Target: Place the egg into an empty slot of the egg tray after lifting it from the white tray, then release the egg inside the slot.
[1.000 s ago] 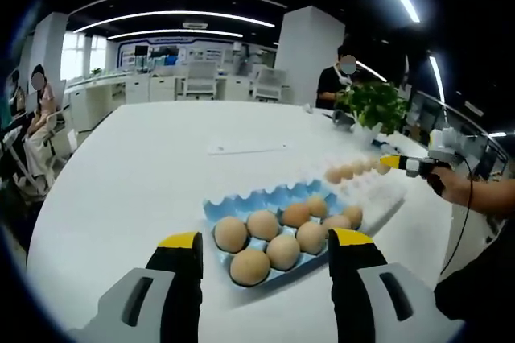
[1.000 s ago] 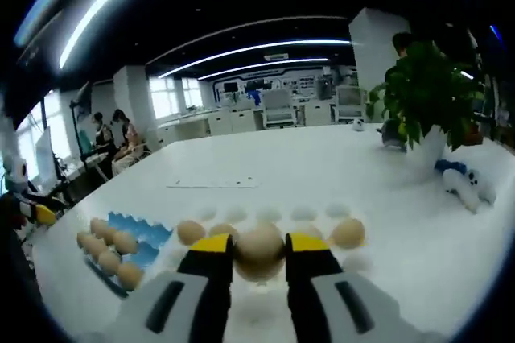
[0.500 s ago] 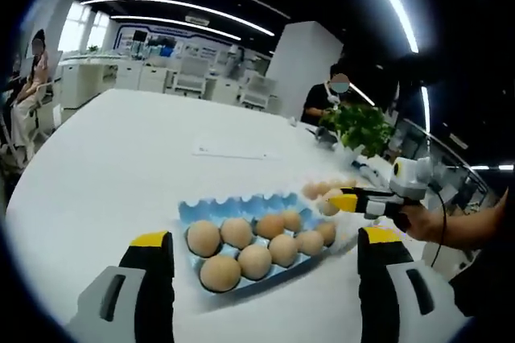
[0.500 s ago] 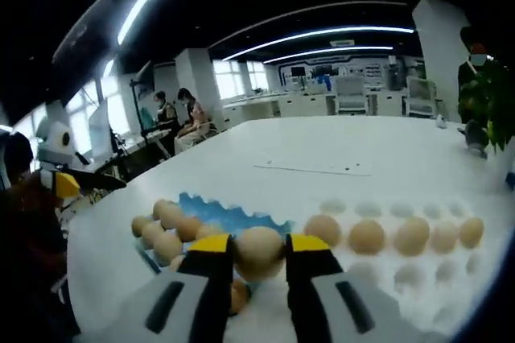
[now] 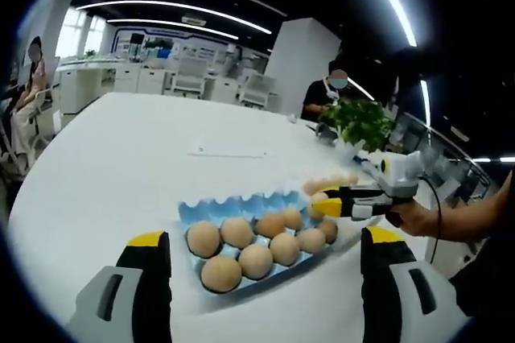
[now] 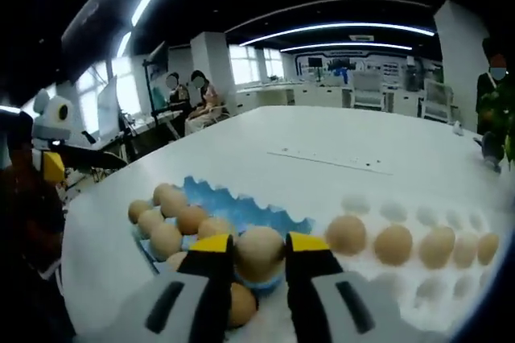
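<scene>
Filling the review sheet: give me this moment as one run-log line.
right gripper: shut on egg, over blue tray | left gripper: open, idle | white tray: eggs left | release: not yet

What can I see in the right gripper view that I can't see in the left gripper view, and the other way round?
Right gripper view alone: the right gripper shut on an egg, and the row of eggs in the white tray.
Left gripper view alone: the open left gripper, a potted plant and a hand carrying the right gripper.
Both: the blue egg tray and white table.
</scene>
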Demonstrator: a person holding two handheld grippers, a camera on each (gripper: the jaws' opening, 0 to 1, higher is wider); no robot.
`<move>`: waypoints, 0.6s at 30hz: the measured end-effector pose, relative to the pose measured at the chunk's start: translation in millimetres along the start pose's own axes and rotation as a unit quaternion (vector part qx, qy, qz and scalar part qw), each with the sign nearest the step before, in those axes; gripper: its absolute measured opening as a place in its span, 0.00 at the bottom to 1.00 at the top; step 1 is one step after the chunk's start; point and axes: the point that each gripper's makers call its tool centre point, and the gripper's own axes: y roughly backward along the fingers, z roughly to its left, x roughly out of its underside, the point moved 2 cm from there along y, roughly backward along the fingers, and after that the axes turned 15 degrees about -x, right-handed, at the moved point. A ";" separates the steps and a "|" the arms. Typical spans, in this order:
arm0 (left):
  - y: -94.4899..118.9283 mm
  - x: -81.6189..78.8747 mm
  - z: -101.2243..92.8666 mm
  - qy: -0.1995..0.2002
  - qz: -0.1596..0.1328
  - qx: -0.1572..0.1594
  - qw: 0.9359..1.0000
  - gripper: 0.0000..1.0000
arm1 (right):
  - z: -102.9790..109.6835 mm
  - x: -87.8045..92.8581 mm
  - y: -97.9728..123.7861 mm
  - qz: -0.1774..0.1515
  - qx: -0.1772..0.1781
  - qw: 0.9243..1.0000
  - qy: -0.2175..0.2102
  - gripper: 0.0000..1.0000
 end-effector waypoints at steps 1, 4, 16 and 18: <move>0.3 -0.5 0.5 0.000 -0.001 -0.001 1.000 0.99 | -0.1 0.2 -0.3 0.000 0.000 1.000 0.000 0.25; 0.6 -2.1 1.7 0.001 -0.003 -0.002 1.000 0.98 | -1.0 2.3 -3.6 0.005 -0.002 1.000 -0.001 0.25; 1.0 -2.8 1.1 0.000 -0.001 -0.002 1.000 0.95 | -3.9 13.3 -9.1 0.026 -0.007 1.000 -0.002 0.25; 0.9 -2.9 1.2 -0.001 0.000 -0.003 1.000 0.95 | -4.3 14.4 -9.2 0.028 -0.006 1.000 -0.003 0.25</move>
